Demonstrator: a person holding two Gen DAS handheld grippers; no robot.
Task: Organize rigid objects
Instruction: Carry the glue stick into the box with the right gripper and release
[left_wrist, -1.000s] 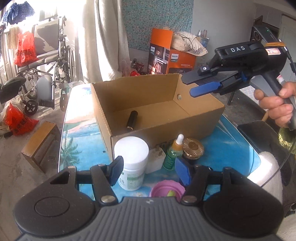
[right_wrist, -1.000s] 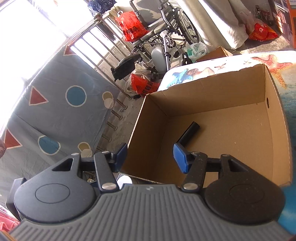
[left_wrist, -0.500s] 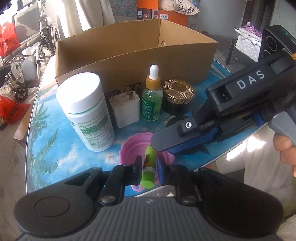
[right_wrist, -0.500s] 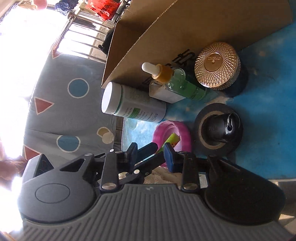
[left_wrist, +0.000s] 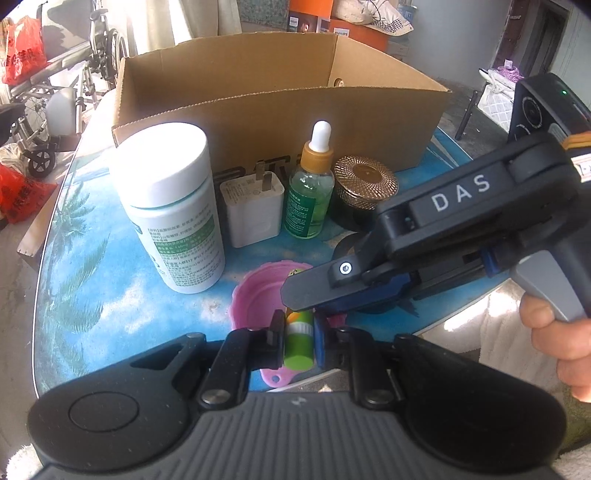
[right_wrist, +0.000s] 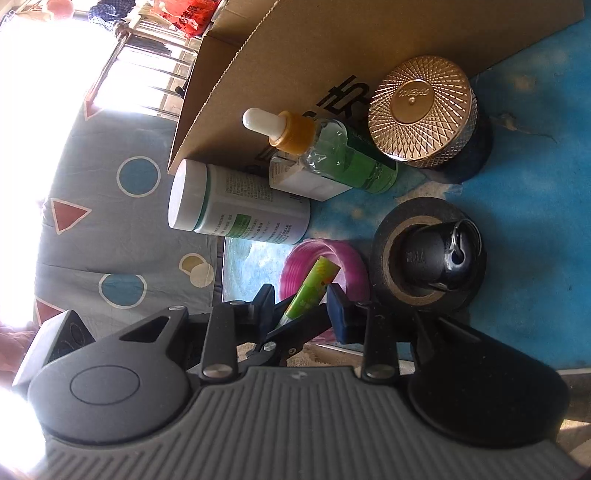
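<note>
Two claws crowd one small item, and that is where the risk sits.

In the left wrist view, the left claw (left_wrist: 297, 328) is clamped on the green tube (left_wrist: 297, 343), whose far end rests in the pink dish (left_wrist: 255, 295) at the near edge of the tabletop (left_wrist: 92, 258). The right claw (left_wrist: 317, 299), held in the person's hand (left_wrist: 557, 332), reaches in from the right and lies across the dish just above the tube. If both lift at once in different directions, the tube could twist out of the pads or the claws could knock together. Hooking the dish's rim could drag it off the near edge. The white bottle (left_wrist: 173, 206) and the dropper bottle (left_wrist: 306, 199) stand between the dish and the cardboard box (left_wrist: 258, 122), so a low carry towards the box could topple them.

In the right wrist view, the right claw (right_wrist: 300, 301) is narrow, its jaws having just been closing, with the green tube (right_wrist: 310, 288) and the left claw (right_wrist: 295, 317) fingers between them; no pad is clearly seen pressing. Closing further would likely pinch the other claw, not the tube. The tape roll (right_wrist: 384, 240) sits just beside the pink dish (right_wrist: 347, 262), so a sideways swing could shove it.
</note>
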